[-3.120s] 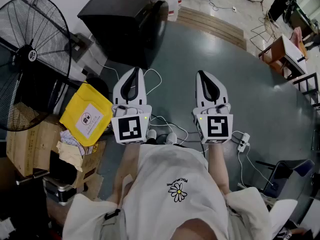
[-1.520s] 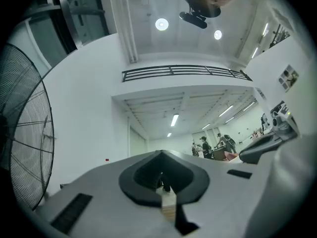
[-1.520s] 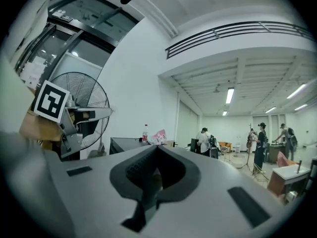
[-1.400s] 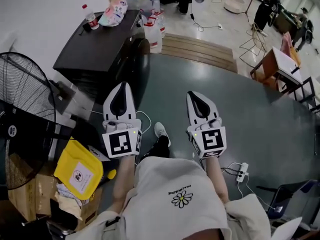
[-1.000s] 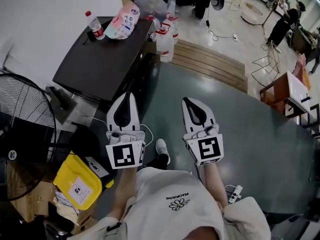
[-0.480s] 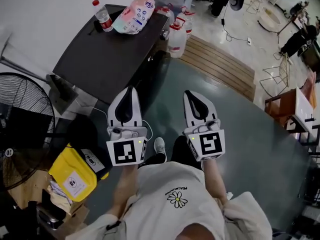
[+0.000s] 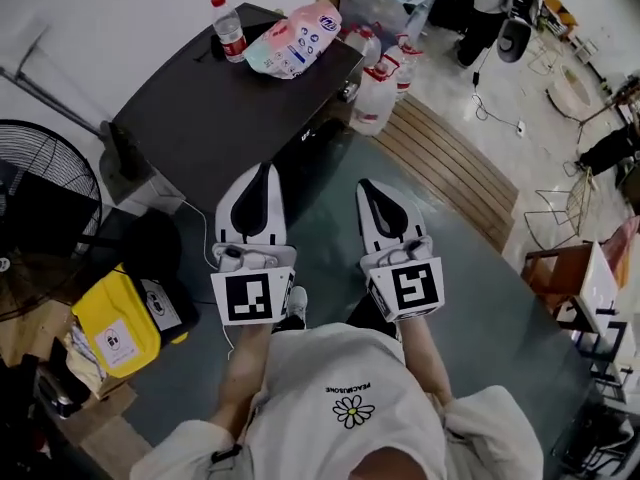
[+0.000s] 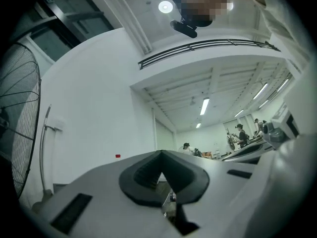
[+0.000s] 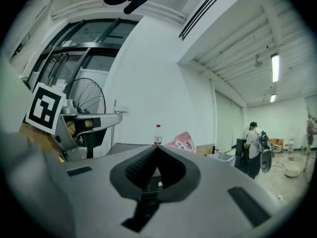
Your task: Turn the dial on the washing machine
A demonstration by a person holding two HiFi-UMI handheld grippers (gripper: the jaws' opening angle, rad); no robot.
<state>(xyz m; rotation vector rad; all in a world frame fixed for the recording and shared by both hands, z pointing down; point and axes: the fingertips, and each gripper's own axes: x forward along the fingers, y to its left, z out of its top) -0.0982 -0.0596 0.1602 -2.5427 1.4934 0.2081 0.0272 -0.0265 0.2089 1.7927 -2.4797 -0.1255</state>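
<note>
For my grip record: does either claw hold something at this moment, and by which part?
Nothing is held. The left claw and the right claw are both shut and empty.

black fan (image 7: 48, 173), yellow bag (image 7: 108, 325), water bottle (image 7: 229, 30) beside pink pouch (image 7: 296, 40)

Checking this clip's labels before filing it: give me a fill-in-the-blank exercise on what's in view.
The water bottle on the dark machine has a ___ cap.
Beside that bottle lies a ___ package.
The left gripper and the right gripper are both empty, jaws ___.
The bag by the fan is ___.
Missing: red; pink; shut; yellow.
</note>
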